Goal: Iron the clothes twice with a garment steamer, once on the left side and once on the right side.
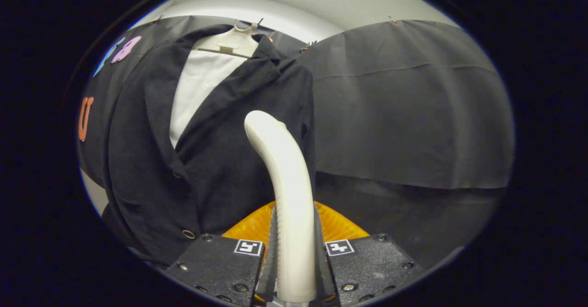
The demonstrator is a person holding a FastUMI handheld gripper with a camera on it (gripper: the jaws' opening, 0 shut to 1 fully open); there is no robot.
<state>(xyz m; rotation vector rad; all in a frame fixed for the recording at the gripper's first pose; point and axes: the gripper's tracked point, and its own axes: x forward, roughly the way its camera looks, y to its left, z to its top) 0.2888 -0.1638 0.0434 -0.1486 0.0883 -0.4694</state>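
My gripper (pixel 295 252) is clenched on the white handle of the garment steamer (pixel 285 183), both fingers (pixel 272 247) pressing its sides. The handle curves up ahead of the fingers. The dark jacket (pixel 220 150) hangs on a hanger (pixel 232 40) just beyond, over a white shirt (pixel 197 86). Judged progress: steamer in hand, near the jacket's right panel; no pass can be confirmed, and contact cannot be told.
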